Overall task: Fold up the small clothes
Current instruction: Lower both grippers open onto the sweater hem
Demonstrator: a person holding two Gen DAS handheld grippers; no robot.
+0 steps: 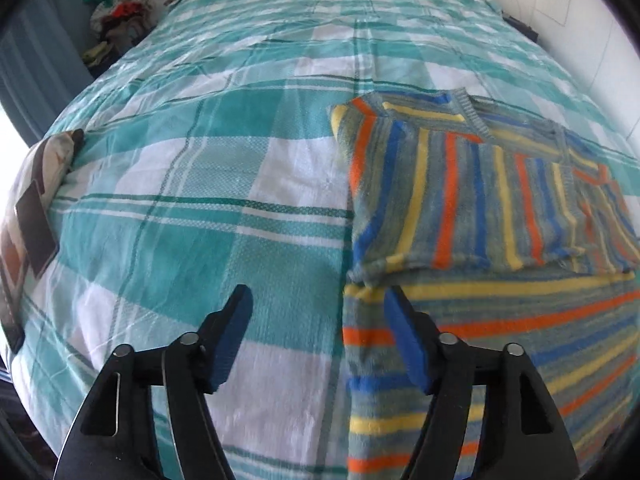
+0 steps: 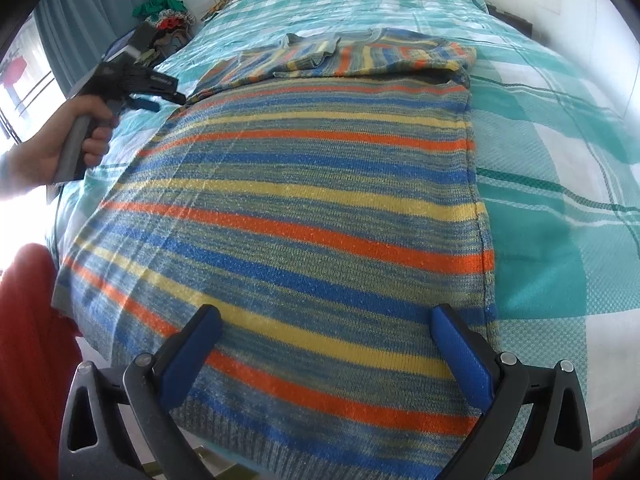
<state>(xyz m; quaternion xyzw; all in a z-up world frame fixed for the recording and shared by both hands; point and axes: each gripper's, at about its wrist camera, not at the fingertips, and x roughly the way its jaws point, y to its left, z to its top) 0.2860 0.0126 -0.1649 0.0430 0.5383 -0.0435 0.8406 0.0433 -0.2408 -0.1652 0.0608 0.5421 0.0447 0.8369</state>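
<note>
A striped knit sweater (image 2: pixel 312 200) in blue, orange, yellow and grey lies flat on the bed, its sleeves folded across the chest at the far end (image 1: pixel 472 196). My left gripper (image 1: pixel 318 300) is open and empty, above the sweater's left side edge below the folded sleeve; it also shows in the right wrist view (image 2: pixel 160 98), held in a hand. My right gripper (image 2: pixel 326 316) is open and empty, low over the sweater's bottom hem.
The bed has a teal and white checked cover (image 1: pixel 200 200). A patterned pillow (image 1: pixel 32 208) lies at the bed's left edge. A pile of clothes (image 1: pixel 120 12) sits beside the bed's far left corner. White wall (image 1: pixel 580 40) runs along the right.
</note>
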